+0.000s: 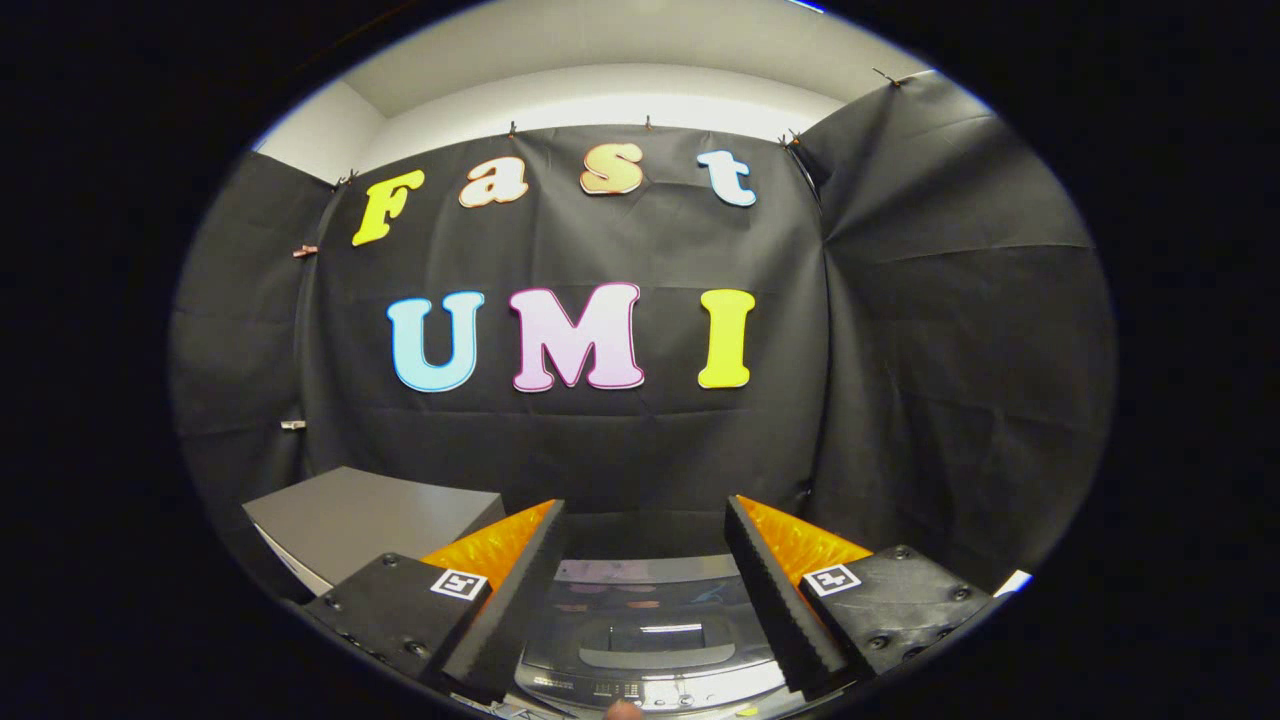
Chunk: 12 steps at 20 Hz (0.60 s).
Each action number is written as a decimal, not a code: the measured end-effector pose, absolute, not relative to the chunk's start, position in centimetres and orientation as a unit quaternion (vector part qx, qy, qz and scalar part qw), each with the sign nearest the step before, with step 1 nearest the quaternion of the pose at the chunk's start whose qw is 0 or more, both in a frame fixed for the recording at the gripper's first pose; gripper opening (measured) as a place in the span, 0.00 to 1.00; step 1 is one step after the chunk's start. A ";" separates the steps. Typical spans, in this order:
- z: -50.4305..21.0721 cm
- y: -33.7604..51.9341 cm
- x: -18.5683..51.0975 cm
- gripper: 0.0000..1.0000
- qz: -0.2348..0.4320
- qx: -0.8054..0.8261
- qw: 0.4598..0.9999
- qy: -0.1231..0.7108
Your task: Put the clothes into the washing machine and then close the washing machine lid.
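Note:
My gripper (645, 520) is open, with a wide gap and nothing between its fingers. It is held high and level, facing the booth's back wall. Below and between the fingers lies the top of the washing machine (640, 640), its glossy dark lid (650, 610) lying flat and shut, with a recessed handle and a row of control buttons along the near edge. No clothes are in sight.
A grey flat-topped box or cabinet (370, 520) stands to the left of the washing machine, beyond my left finger. Black cloth walls close the booth behind and on both sides, with a white ceiling above.

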<state>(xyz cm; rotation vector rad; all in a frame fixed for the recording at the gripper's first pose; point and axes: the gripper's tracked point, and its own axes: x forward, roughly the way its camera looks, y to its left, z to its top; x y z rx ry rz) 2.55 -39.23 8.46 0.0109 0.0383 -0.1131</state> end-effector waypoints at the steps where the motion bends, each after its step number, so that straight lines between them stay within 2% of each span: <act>1: 8.6 -39.2 2.2 0.99 -0.057 0.003 0.998 0.016; 12: 8.9 -38.1 0.7 0.99 -0.046 -0.003 0.999 0.007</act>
